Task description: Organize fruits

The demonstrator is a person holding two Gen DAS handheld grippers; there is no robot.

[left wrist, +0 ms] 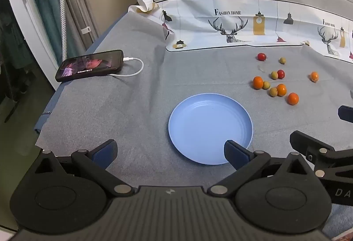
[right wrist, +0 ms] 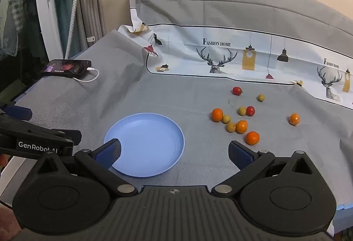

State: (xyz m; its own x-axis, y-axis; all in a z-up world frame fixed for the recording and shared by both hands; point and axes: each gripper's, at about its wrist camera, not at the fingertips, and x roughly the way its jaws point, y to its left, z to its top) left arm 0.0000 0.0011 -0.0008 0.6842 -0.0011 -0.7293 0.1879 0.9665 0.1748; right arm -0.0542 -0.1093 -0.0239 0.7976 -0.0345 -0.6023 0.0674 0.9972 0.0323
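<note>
Grey cloth (left wrist: 132, 108) over surface; deer-print sheet (left wrist: 231, 26) behind; beige wall.

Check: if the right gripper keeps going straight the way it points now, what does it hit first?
Likely the grey cloth just right of the blue plate; right gripper is open, empty. Depth unclear.

Soft, even indoor light falls on the grey cloth (left wrist: 132, 108), with only faint shadows in its folds and beneath the blue plate (left wrist: 210, 128). The far left of both views is dim. The phone screen (left wrist: 89, 65) glows. Fisheye distortion bends the far edges and darkens the corners. Focus is sharp, without motion blur.
</note>
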